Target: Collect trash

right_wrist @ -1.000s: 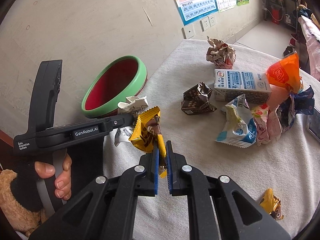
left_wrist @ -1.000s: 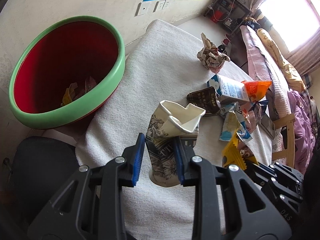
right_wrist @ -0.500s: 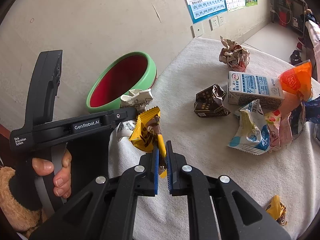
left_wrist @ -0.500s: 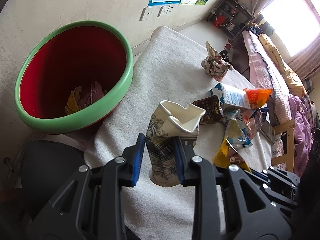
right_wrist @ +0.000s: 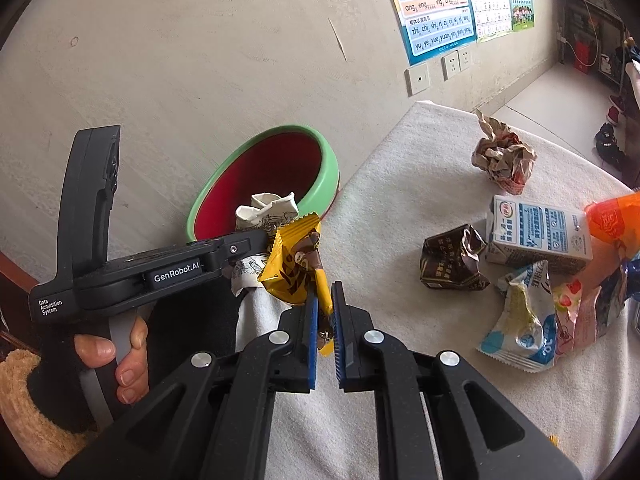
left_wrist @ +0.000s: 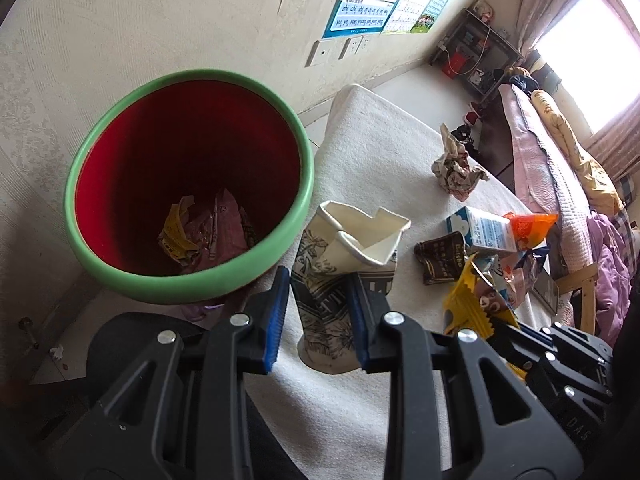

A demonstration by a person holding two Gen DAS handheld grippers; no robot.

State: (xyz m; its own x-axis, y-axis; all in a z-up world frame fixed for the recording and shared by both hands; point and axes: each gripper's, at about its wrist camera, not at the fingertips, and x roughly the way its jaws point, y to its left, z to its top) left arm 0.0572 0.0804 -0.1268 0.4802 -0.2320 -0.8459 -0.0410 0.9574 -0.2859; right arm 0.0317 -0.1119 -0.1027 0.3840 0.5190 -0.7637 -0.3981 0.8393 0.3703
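My left gripper [left_wrist: 318, 314] is shut on a crushed patterned paper cup [left_wrist: 344, 264] and holds it just right of the green-rimmed red bin [left_wrist: 192, 280], which has several wrappers at its bottom. My right gripper [right_wrist: 324, 316] is shut on a yellow snack wrapper [right_wrist: 296, 264], held above the white cloth-covered table [right_wrist: 400, 200]. That wrapper also shows in the left wrist view [left_wrist: 476, 300]. The bin [right_wrist: 320, 192] lies beyond the left gripper body [right_wrist: 160, 272] in the right wrist view.
On the table lie a crumpled paper ball [right_wrist: 504, 160], a blue-white milk carton [right_wrist: 540, 236], a crushed brown carton [right_wrist: 452, 260], an orange bag [right_wrist: 612, 220] and several snack wrappers [right_wrist: 520, 328]. A wall stands behind the bin. A bed [left_wrist: 560, 160] lies past the table.
Both grippers have moved left toward the bin with their loads. The bin now looms larger and closer in both views.
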